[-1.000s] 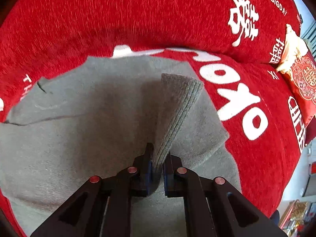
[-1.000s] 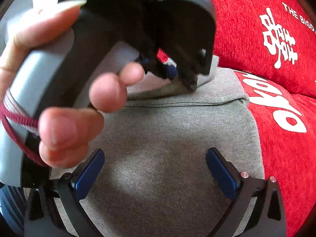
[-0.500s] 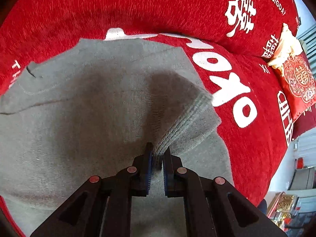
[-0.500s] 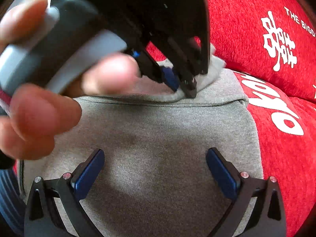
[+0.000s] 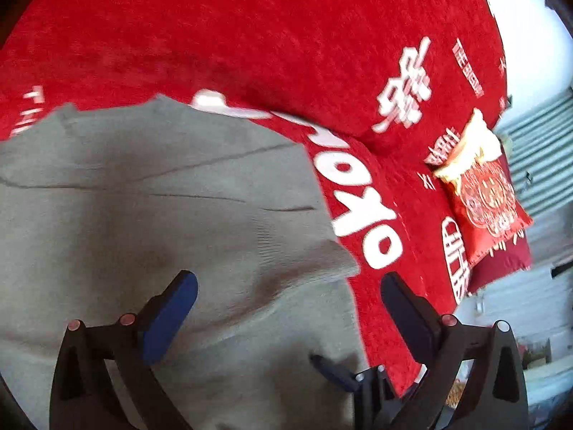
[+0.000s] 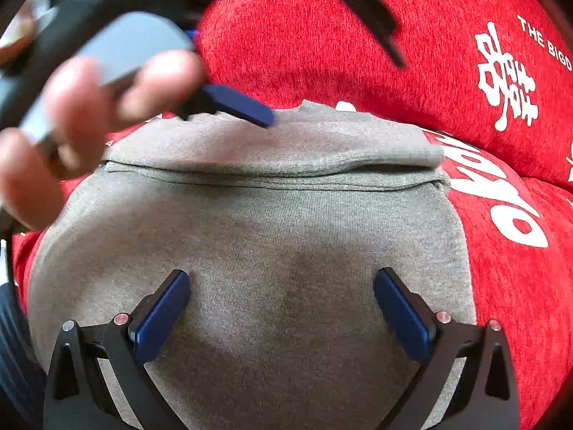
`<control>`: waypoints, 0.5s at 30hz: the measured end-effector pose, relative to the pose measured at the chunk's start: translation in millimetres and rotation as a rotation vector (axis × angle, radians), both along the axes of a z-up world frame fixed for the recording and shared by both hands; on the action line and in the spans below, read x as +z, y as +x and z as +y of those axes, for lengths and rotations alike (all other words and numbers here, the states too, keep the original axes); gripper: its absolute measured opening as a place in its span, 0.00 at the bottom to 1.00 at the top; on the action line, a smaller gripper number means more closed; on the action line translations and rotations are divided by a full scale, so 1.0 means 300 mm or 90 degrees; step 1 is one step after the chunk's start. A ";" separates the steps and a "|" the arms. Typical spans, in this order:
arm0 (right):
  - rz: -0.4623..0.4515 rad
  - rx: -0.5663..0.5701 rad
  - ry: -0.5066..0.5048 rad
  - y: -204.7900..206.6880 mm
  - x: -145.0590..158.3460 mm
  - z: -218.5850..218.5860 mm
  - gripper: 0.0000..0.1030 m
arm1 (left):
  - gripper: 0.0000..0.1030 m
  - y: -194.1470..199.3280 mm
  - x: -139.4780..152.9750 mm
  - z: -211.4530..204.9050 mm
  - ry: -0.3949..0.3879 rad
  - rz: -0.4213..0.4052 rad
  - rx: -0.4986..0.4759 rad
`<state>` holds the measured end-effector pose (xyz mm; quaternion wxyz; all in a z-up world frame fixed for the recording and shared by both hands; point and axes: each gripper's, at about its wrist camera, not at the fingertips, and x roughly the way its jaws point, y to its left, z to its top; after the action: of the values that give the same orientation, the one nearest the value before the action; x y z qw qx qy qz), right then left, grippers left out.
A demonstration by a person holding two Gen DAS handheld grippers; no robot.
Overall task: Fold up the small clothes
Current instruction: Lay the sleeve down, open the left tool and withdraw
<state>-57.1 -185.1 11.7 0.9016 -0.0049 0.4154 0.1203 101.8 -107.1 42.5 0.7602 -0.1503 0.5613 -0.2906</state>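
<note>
A grey knit garment (image 5: pixel 143 222) lies spread on the red sofa cover (image 5: pixel 250 36). Its sleeve with the ribbed cuff (image 5: pixel 308 254) rests folded across the body; in the right wrist view it is the band (image 6: pixel 286 154) along the far edge. My left gripper (image 5: pixel 286 283) hovers just above the cuff, its jaws opening, with nothing pinched between them. In the right wrist view the left gripper's blue pad (image 6: pixel 243 105) shows at the top, held by a hand (image 6: pixel 89 107). My right gripper (image 6: pixel 283 279) stands open over the garment's middle, holding nothing.
A red patterned cushion (image 5: pixel 487 197) with a pale yellow item (image 5: pixel 469 147) on top sits at the sofa's right end. White lettering (image 5: pixel 361 208) marks the cover beside the garment. The sofa's edge drops off at the lower right.
The left gripper let go of the sleeve cuff, spread its jaws wide and lifted away. The sleeve now lies flat across the garment. The right gripper stayed put and open.
</note>
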 end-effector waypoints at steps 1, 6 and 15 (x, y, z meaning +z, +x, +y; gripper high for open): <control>0.004 0.000 0.009 0.001 0.006 -0.009 0.99 | 0.99 -0.011 0.013 0.035 0.007 -0.012 0.010; 0.025 -0.054 0.126 0.041 0.060 -0.160 1.00 | 0.99 -0.088 0.011 0.179 0.149 -0.098 0.058; 0.084 -0.151 0.343 0.299 0.078 -0.363 0.76 | 0.99 -0.173 -0.055 0.430 0.216 -0.147 0.164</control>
<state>32.5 -293.9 35.2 0.8493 0.2909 0.4237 0.1205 50.0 21.8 26.0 0.8644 -0.0565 0.4878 -0.1084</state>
